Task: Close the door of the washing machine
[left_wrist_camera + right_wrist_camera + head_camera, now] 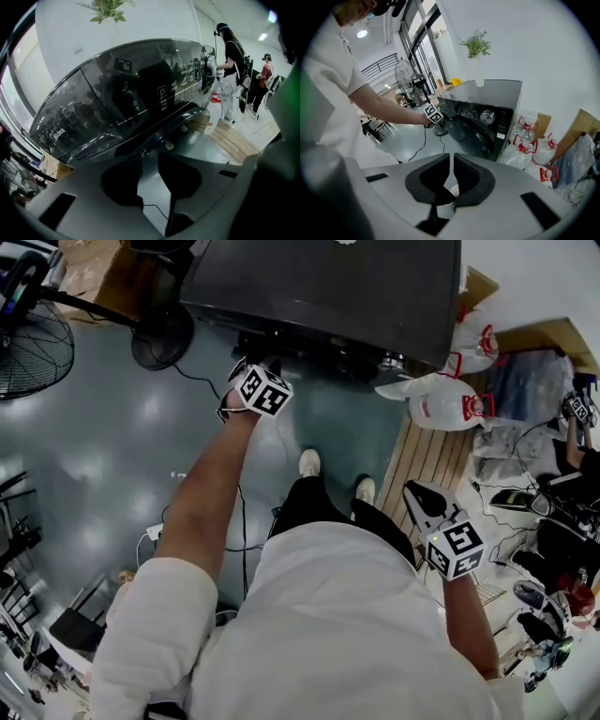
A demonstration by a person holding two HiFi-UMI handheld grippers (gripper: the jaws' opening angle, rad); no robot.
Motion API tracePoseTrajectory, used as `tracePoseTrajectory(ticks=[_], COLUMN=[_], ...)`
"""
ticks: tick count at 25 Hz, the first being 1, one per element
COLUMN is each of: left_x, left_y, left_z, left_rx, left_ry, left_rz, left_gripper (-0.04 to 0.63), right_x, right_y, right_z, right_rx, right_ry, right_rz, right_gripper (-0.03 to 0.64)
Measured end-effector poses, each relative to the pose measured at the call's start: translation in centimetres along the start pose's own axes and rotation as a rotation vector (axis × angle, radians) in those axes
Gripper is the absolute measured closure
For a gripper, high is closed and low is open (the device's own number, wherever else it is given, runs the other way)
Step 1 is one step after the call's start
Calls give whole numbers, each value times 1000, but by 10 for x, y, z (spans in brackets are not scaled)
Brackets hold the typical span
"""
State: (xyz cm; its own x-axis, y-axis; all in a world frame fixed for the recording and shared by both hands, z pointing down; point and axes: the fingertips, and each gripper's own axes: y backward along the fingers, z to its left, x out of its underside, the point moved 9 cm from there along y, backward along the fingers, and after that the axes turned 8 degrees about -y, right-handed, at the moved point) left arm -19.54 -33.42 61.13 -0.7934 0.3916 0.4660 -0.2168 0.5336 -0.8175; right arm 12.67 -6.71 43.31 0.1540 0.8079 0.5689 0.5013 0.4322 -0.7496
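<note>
The left claw has its jaws well apart, and only the smooth grey floor shows between the pads, so it grips nothing. Directly ahead of its tips, and just above them in the left gripper view, runs the curved rim of the round, glossy black door. The door is set in the front of the black front-loading washing machine.

In the right gripper view the door looks swung a little out from the front, with the left claw at its outer edge. Dark gloss on dark gloss makes it hard to say how far it stands open, or whether the claw touches it.

The right claw has its jaws drawn almost together on nothing. It hangs at the person's side, with the machine well apart ahead of it.

The door is probably a stiff hinged panel with some weight in its window. It should swing freely and then resist at the latch. Its polished face looks slippery, so a pinch would likely slide off. The better hold is a flat push near the free edge, farthest from the hinge, pressed steadily until the latch catches and without knocking the window.
</note>
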Motion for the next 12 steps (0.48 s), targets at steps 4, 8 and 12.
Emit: tracePoseTrajectory(ticks=[4, 8, 12], left_x=[-1, -1, -2], left_y=[22, 56, 102], left_z=[-11, -28, -53], left_rx=[5, 6, 31], left_ry=[70, 154, 284], left_rz=[-30, -61, -122], left_gripper=[480, 486, 505], right_x=[8, 18, 28], right_y=[7, 20, 39], right_z=[2, 4, 4], right_rx=[-21, -53, -84], right_ry=[21, 60, 94], right_rz=[-25, -65, -100], right_gripper=[581, 586, 593])
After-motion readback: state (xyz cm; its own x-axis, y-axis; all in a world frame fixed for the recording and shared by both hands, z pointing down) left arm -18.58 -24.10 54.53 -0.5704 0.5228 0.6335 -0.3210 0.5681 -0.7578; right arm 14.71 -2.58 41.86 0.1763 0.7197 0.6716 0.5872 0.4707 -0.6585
